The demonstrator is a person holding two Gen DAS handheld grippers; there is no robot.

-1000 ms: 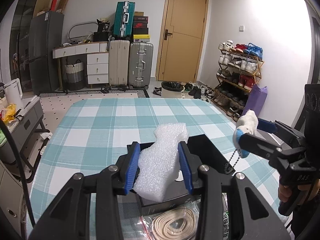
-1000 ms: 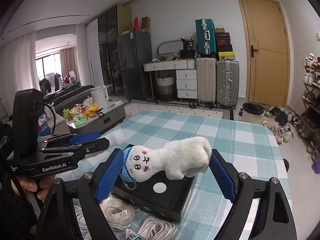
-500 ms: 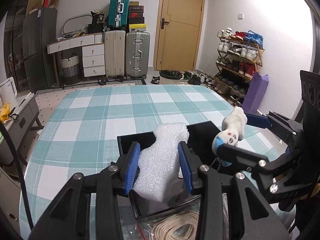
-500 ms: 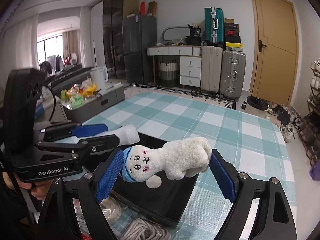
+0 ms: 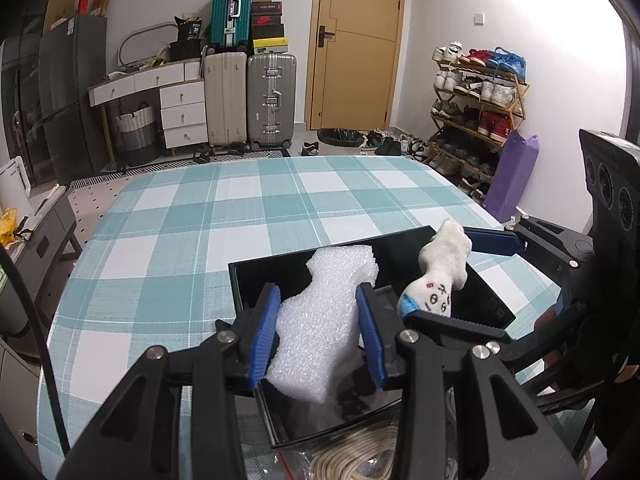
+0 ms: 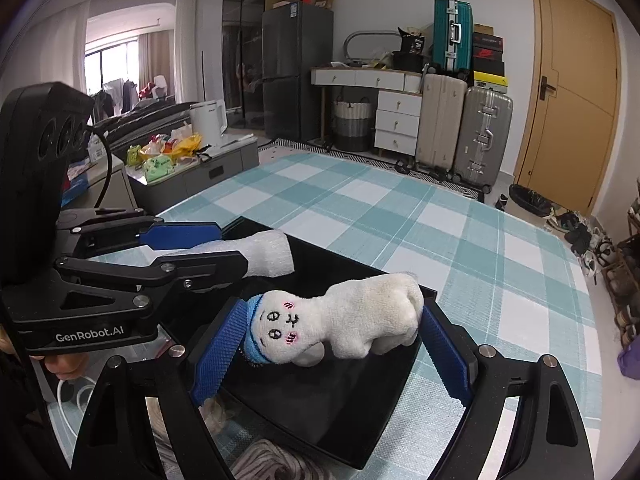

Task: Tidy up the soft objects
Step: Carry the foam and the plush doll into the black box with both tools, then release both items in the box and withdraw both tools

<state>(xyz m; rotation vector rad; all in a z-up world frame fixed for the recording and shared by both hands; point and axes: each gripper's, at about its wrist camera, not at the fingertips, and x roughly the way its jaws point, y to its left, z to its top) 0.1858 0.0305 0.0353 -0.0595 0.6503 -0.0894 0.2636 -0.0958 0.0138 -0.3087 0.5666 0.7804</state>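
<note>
Currently the left gripper is clamped on a white foam piece, its blue pads pressing the foam's narrow waist from both sides, while the wider end of the foam sticks out forward past the fingertips. Directly below and ahead of that gripper sits a black tray on the teal checked tablecloth, and the foam hangs over the tray's inside; whether it touches the floor of the tray cannot be told. Off to that gripper's right, the right gripper reaches in over the same tray, closed on a white plush toy with a blue cap and a stitched face. From the right wrist view, the right gripper holds the plush toy crosswise between its blue pads, capped head against the left pad and body against the right, above the tray. To its left, the left gripper shows side-on with the foam piece protruding beyond its fingers. Just under the near ends of both grippers, at the tray's near edge, lies a bagged coil of pale cord.
</note>
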